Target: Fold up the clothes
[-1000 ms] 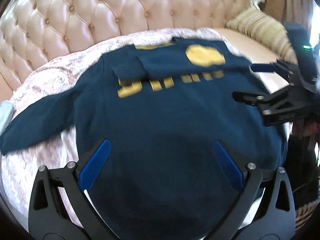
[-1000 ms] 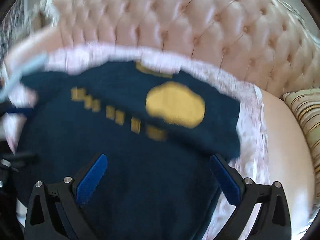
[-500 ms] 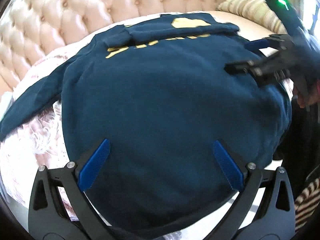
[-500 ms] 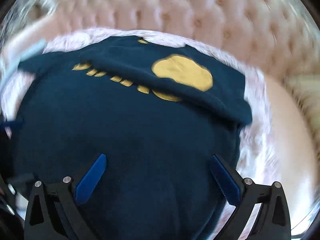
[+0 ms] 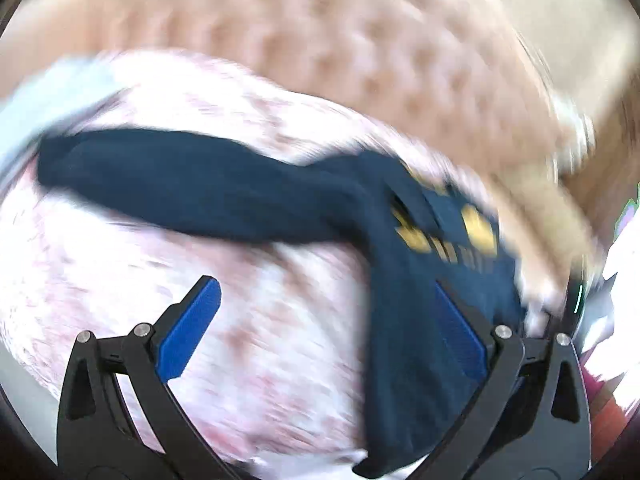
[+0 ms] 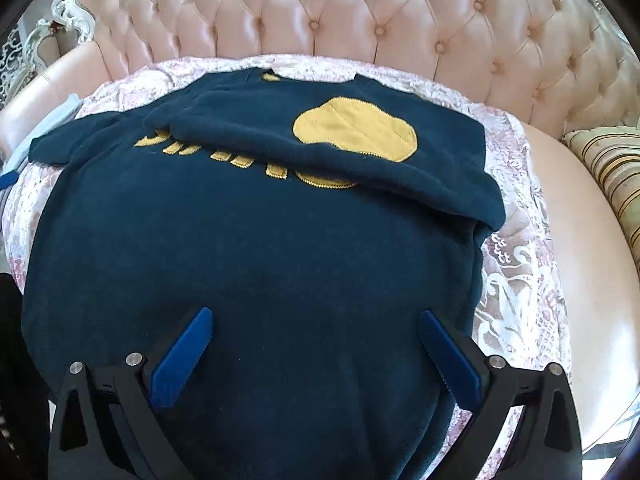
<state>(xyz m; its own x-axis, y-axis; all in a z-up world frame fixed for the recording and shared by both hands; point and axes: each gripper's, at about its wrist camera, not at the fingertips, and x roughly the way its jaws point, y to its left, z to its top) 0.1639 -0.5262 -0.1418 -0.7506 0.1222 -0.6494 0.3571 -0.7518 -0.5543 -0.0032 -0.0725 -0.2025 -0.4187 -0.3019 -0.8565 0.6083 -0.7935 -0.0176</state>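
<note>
Right wrist view: navy sweater (image 6: pixel 248 248) lies spread on a pink patterned cover (image 6: pixel 516 280) over the seat of a tufted pink sofa (image 6: pixel 360 20). One sleeve (image 6: pixel 340 148) is folded across the chest, partly covering the yellow lettering (image 6: pixel 240 160); a yellow patch (image 6: pixel 356 132) shows on that folded sleeve. The other sleeve (image 6: pixel 60 144) extends toward the far left, its end next to a pale blue cloth (image 6: pixel 44 132). A striped cushion (image 6: pixel 612 172) sits at the right end of the seat. Right tongs (image 6: pixel 316 356) are spread wide apart over the near part of the sweater body, blue pads (image 6: pixel 182 358) on each side, nothing held between them; contact with the fabric cannot be judged. Left wrist view: heavily motion-blurred. Left tongs (image 5: pixel 324 332) stand wide open, nothing between the blue pads (image 5: pixel 190 332). The left finger is over the bare pink cover (image 5: pixel 160 264); the right finger overlaps the left edge of the sweater (image 5: pixel 420 320). The outstretched sleeve (image 5: pixel 180 184) runs from the sweater's shoulder toward the far left across the cover. Yellow lettering (image 5: pixel 440 240) is visible but unreadable in the blur. Sofa back (image 5: pixel 320 32) fills the far field.
</note>
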